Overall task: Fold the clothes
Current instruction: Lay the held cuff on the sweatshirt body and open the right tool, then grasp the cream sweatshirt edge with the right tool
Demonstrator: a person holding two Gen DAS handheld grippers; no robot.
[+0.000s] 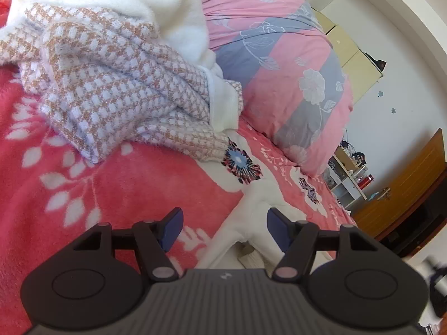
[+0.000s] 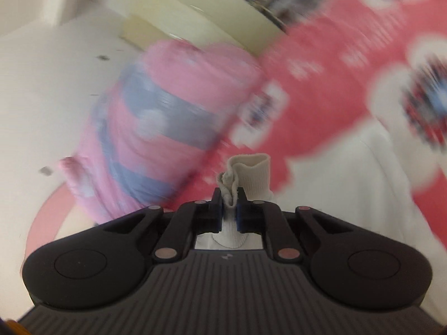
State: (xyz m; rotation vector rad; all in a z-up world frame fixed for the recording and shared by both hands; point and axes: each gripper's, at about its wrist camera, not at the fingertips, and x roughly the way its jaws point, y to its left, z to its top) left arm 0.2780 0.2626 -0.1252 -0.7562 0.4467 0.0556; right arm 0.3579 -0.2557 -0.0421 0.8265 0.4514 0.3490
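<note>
In the left wrist view my left gripper [image 1: 225, 229] is open, low over the red flowered blanket [image 1: 125, 189]. A white garment [image 1: 251, 209] lies on the blanket under its right finger [image 1: 278, 231], and neither pad presses on it. A crumpled brown-and-white houndstooth garment [image 1: 117, 89] with a fluffy white lining [image 1: 125, 2] lies farther back on the left. In the right wrist view my right gripper [image 2: 229, 212] is shut on the ribbed cuff [image 2: 251, 173] of a white garment. That garment's body [image 2: 363, 189] trails off to the right. Everything behind it is blurred.
A rolled pink and grey flowered quilt [image 1: 285, 64] lies along the bed's far side, also in the right wrist view as the quilt [image 2: 156, 128]. Past the bed are cream cabinets [image 1: 352, 55], a shelf with small items [image 1: 349, 173] and a wooden door [image 1: 405, 189].
</note>
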